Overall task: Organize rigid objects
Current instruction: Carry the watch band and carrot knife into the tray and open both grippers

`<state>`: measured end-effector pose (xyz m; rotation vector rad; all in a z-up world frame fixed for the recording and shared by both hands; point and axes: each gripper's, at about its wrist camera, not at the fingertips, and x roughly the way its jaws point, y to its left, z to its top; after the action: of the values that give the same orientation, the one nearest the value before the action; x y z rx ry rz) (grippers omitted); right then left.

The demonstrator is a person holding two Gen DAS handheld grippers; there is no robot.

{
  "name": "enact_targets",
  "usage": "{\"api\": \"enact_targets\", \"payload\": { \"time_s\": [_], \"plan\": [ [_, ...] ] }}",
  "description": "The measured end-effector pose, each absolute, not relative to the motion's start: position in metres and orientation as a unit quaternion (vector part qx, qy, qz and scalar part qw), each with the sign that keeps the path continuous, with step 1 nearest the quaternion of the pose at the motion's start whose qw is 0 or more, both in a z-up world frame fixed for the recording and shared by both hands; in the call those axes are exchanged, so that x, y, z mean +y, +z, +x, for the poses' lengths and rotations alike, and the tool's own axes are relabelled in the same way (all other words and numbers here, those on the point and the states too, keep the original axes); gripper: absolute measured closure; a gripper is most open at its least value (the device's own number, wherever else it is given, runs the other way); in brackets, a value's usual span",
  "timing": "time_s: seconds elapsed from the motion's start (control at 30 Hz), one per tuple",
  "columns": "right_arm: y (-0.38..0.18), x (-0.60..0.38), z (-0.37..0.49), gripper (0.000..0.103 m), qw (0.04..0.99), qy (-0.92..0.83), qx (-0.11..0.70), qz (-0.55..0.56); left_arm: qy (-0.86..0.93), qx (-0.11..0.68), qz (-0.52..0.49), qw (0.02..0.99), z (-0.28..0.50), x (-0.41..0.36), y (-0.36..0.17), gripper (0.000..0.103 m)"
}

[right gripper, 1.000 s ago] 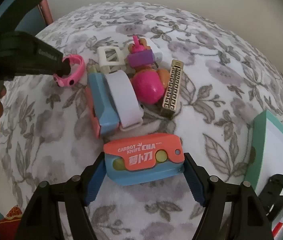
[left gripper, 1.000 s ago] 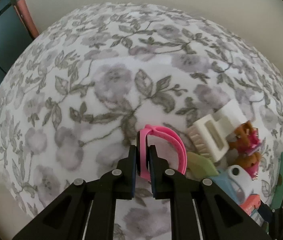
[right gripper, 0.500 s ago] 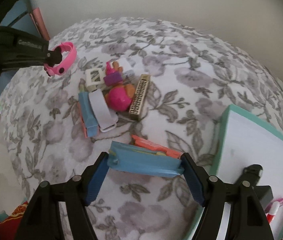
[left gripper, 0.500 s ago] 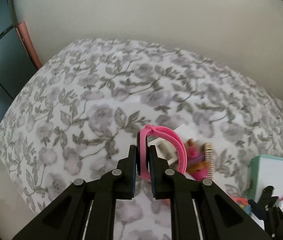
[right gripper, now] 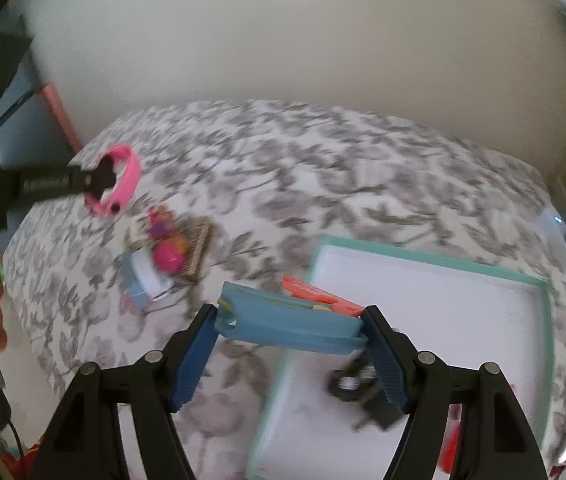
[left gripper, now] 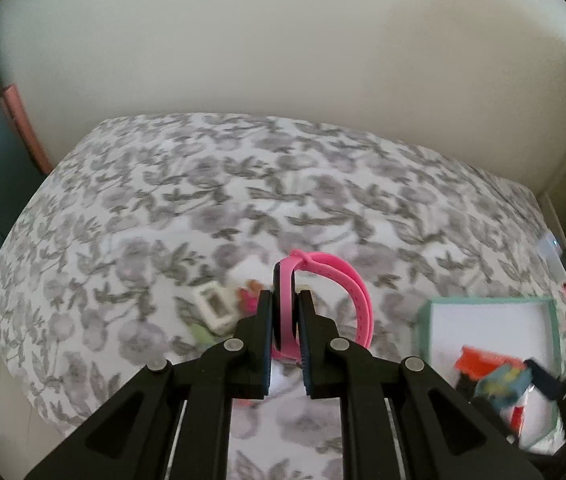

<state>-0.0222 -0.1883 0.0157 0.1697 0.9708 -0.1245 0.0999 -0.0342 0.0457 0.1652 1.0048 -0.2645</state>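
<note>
My left gripper (left gripper: 285, 312) is shut on a pink wristwatch (left gripper: 323, 276) and holds it high above the flowered bed; it also shows in the right wrist view (right gripper: 117, 184). My right gripper (right gripper: 291, 332) is shut on a blue and orange carrot knife toy (right gripper: 287, 318), held in the air over the left rim of a white tray with a teal rim (right gripper: 435, 264). The tray also shows in the left wrist view (left gripper: 487, 301), low at the right. A small pile of toys (right gripper: 171, 252) lies on the bed left of the tray.
The pile holds a pink ball (right gripper: 169, 256), a gold comb (right gripper: 199, 252), a white and blue piece (right gripper: 143, 280) and a white buckle (left gripper: 215, 308). A black clip (right gripper: 357, 384) lies in the tray. A pale wall stands behind the bed.
Both grippers have risen and swung right with their loads. The carrot knife left the bed and now hangs at the tray's edge. The pink watch is lifted well above the pile.
</note>
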Motion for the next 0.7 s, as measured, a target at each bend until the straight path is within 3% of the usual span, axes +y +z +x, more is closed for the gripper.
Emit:
{"api": "enact_targets", "payload": {
  "time_s": [0.7],
  "plan": [
    [-0.026,-0.338,-0.083,0.028,0.816,-0.207,0.501,0.199,-0.256,0.508,0.197,0.798,0.043,-0.188,-0.036,0.091]
  ]
}}
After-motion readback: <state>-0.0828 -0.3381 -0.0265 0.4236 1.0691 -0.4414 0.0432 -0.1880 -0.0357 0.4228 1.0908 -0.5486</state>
